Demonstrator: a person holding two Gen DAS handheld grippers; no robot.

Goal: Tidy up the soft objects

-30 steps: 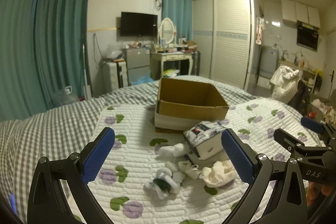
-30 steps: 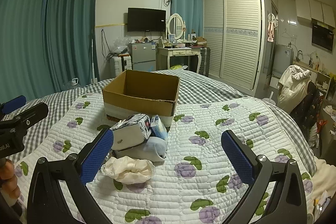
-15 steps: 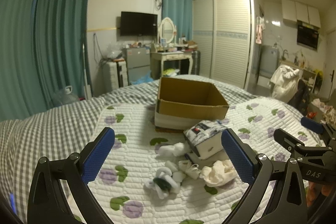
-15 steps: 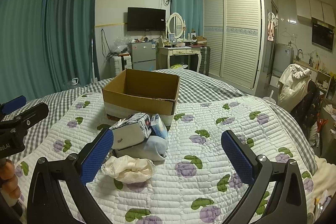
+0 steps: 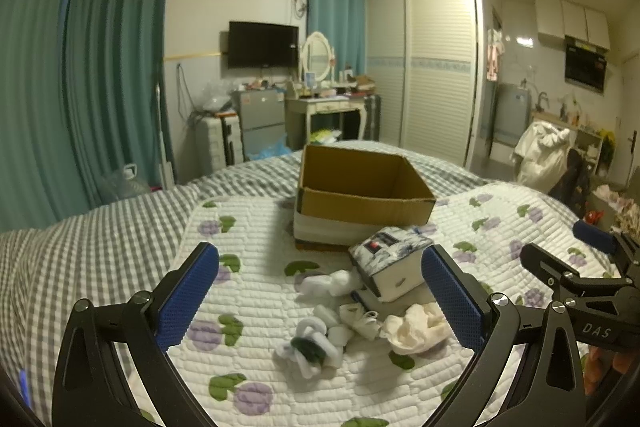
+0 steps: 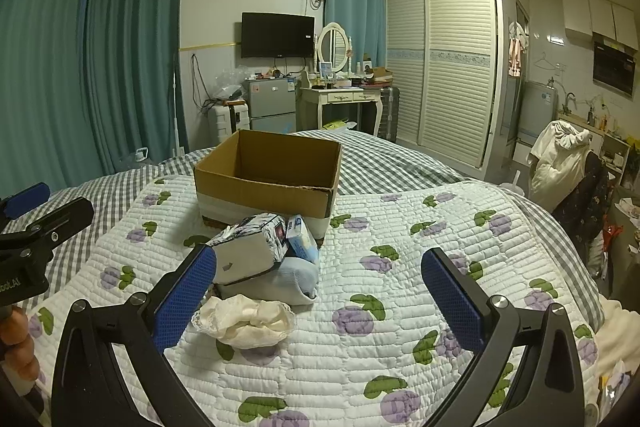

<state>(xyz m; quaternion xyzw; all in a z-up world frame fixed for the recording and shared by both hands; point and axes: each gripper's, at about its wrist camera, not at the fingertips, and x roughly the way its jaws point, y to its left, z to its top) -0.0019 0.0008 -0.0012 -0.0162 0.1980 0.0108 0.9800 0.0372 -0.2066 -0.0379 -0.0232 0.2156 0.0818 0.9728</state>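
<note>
Both the left hand-held gripper (image 5: 320,301) and right hand-held gripper (image 6: 319,297) hover level, spread wide and holding nothing, over crumpled cream cloth (image 6: 245,321), balled white socks (image 5: 310,345) and a soft printed pack (image 5: 390,261) before an open cardboard box (image 6: 268,175) on the quilted floral bed (image 6: 400,267).

Rolled socks (image 5: 310,345) and cream cloth (image 5: 416,327) lie before open box (image 5: 360,205).

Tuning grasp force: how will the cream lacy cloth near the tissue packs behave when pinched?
The cream cloth lies crumpled with soft folds, so probably floppy and light; it will likely drape from one pinch point. Its frilly edge may snag. It lies apart from the cardboard box.
</note>
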